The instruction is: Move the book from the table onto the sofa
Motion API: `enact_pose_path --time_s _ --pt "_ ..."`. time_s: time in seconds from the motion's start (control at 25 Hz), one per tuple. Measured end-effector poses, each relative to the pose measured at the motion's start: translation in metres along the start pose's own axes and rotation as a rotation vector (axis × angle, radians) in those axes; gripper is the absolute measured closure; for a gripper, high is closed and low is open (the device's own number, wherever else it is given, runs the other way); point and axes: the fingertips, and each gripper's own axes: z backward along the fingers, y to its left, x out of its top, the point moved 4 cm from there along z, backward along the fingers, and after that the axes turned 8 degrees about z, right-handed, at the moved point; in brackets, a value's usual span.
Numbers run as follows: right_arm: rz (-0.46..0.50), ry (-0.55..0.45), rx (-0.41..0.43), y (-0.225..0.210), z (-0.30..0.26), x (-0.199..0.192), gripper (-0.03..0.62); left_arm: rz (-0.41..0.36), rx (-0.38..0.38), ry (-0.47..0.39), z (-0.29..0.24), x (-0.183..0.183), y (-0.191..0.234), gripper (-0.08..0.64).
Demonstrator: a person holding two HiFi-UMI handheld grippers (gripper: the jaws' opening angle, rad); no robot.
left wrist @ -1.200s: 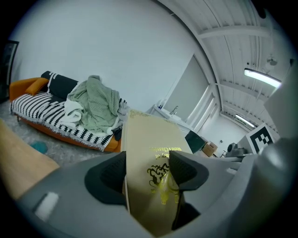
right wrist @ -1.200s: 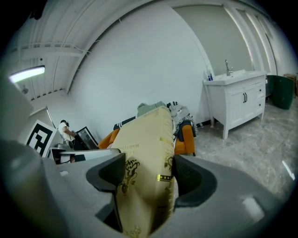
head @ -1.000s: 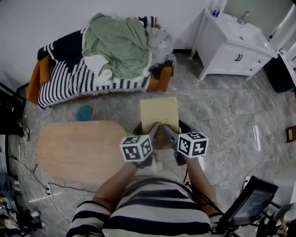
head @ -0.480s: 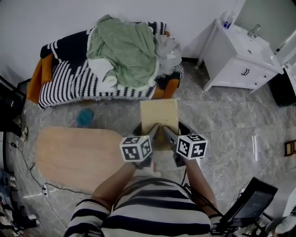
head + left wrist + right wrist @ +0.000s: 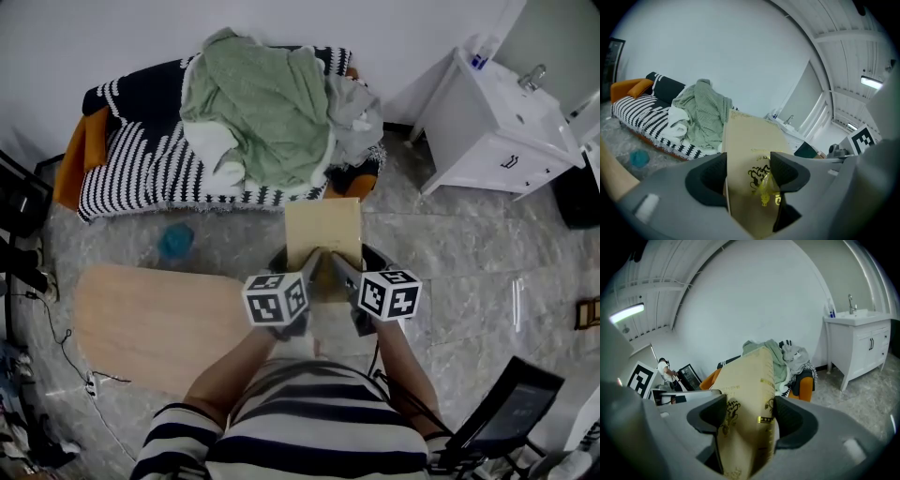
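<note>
A tan hardback book (image 5: 322,230) with gold print is held flat in the air in front of me, above the marble floor. My left gripper (image 5: 307,270) is shut on its near left part and my right gripper (image 5: 339,270) on its near right part. In the left gripper view the book (image 5: 750,136) fills the space between the dark pads of that gripper (image 5: 749,176). The right gripper view shows the book (image 5: 745,394) clamped the same way in that gripper (image 5: 749,416). The striped sofa (image 5: 141,169) lies just beyond the book's far edge. The wooden table (image 5: 150,319) is at my left.
A green blanket (image 5: 262,103) and grey clothes (image 5: 352,103) are heaped on the sofa's right half. A teal object (image 5: 175,241) lies on the floor between table and sofa. A white vanity cabinet (image 5: 497,122) stands at the right. A dark screen (image 5: 511,412) is at bottom right.
Both grippers have carried the book toward the sofa, which now sits lower and nearer in the head view. The table has slipped back to my left.
</note>
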Motion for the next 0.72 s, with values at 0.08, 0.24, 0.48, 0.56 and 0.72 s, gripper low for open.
enact_pose_path --time_s 0.08,0.24,0.48,0.56,0.72 --pt "0.000 0.004 0.002 0.001 -0.010 0.005 0.272 0.005 0.003 0.001 -0.004 0.007 0.007 0.268" --pt "-0.001 0.010 0.008 0.003 -0.029 0.013 0.272 0.010 0.005 -0.001 -0.011 0.020 0.021 0.270" --pt "0.010 0.010 0.028 0.010 -0.049 0.028 0.273 0.011 0.016 -0.020 -0.014 0.039 0.035 0.272" --pt "0.021 0.013 0.037 0.013 -0.054 0.033 0.273 0.018 0.022 -0.029 -0.013 0.045 0.039 0.272" --pt "0.033 0.015 0.062 0.014 -0.069 0.044 0.273 0.022 0.045 -0.050 -0.017 0.057 0.047 0.272"
